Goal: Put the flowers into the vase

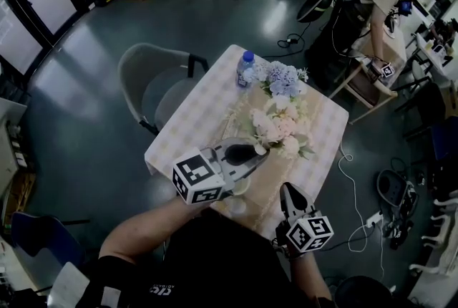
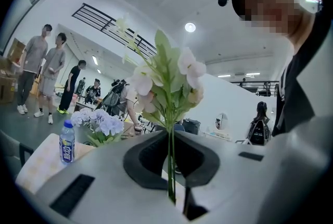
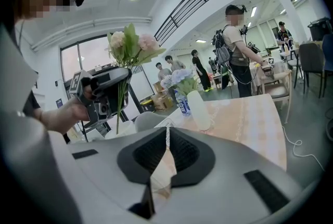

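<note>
The checked-cloth table (image 1: 325, 120) carries a blue hydrangea bunch (image 1: 283, 81) and, beside it, a water bottle (image 1: 245, 66). The left gripper (image 2: 170, 137) is clamped on the green stems of the pale pink and white flowers (image 2: 166, 82), held upright above the table. The right gripper (image 3: 167, 132) is closed on nothing. In the right gripper view, the white vase (image 3: 199, 110) stands upright on the table, apart from the held flowers.

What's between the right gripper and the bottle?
The white vase, standing on the table just in front of the bottle. The right gripper view shows it.
</note>
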Demonstrator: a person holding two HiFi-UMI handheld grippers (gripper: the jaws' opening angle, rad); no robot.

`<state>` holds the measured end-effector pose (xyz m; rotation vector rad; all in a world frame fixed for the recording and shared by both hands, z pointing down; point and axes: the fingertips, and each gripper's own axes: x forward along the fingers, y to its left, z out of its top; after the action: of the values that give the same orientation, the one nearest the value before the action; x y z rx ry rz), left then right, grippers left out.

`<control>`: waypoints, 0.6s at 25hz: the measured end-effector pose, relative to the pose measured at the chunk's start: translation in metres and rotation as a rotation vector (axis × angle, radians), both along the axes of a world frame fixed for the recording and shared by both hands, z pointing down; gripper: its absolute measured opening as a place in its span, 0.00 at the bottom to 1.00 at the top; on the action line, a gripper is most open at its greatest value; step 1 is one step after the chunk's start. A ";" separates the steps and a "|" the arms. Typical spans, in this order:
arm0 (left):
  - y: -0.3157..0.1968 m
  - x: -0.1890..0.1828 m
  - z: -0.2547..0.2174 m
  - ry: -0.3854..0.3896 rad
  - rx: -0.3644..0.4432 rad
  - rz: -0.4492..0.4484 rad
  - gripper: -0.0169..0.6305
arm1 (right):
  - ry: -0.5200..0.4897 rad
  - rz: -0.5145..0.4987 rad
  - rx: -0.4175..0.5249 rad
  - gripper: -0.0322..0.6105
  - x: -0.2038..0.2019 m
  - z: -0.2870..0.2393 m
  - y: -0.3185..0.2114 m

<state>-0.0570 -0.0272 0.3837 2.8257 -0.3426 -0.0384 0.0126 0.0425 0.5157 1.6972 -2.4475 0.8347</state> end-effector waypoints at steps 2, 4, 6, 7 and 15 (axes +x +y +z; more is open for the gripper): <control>0.005 -0.001 0.004 -0.004 0.010 0.002 0.05 | 0.001 0.001 0.004 0.11 0.000 0.002 0.002; 0.010 -0.001 0.007 -0.010 0.019 0.005 0.05 | 0.004 0.000 0.005 0.11 0.000 0.004 0.004; 0.012 0.000 0.008 -0.014 0.022 0.008 0.05 | 0.003 0.000 0.003 0.11 0.001 0.004 0.004; 0.012 0.001 0.007 -0.015 0.022 0.009 0.05 | 0.003 0.000 0.002 0.11 0.002 0.003 0.003; 0.014 -0.003 0.012 -0.030 0.024 -0.002 0.05 | 0.003 -0.004 -0.001 0.11 0.001 0.000 0.006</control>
<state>-0.0604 -0.0130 0.3959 2.8524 -0.3542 -0.0005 0.0135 0.0484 0.5160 1.6914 -2.4472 0.8328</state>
